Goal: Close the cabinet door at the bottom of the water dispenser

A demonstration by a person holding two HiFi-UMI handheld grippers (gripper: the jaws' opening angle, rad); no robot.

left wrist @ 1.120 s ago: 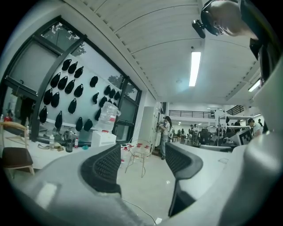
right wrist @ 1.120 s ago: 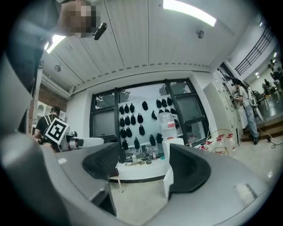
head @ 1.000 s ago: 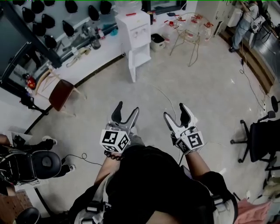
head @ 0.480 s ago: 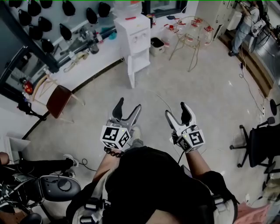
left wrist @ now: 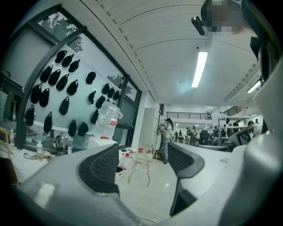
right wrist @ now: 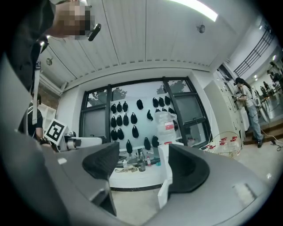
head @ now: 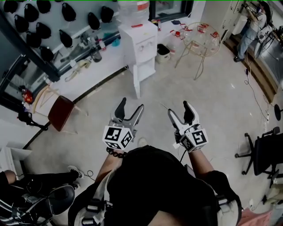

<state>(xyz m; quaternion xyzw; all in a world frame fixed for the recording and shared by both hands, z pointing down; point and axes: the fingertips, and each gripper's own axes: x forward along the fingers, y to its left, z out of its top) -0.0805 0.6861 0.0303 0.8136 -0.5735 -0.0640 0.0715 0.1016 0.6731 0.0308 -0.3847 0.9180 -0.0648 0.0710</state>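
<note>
- The cabinet door (head: 136, 82) stands open at the bottom of the water dispenser (head: 142, 39). It is a white panel swung out from the cabinet's left edge toward the near side, with the open compartment showing to its right.
- The water dispenser is white and stands on the floor (head: 212, 92) at the far side of the room, against the end of a white counter (head: 90, 66). A clear water bottle (head: 131, 6) sits on its top.
- The left gripper (head: 131, 106) is held level, well apart from the dispenser and on the near side of it. Its jaws have just been opening a little and now stand wide, with nothing between them.
- The right gripper (head: 178, 109) is level beside it on the right, jaws spread just as wide and empty. In the right gripper view the open door lines up in the gap between the pads, far off.
- A small white bin (head: 162, 52) sits just right of the dispenser, and a round wire table (head: 202, 34) stands farther right.
- Dark shapes (head: 42, 28) hang in rows on the wall above the counter.
- A brown chair (head: 61, 113) stands at the left, and a black office chair (head: 265, 150) at the right edge.
- A person (head: 253, 24) stands at the far right.
</note>
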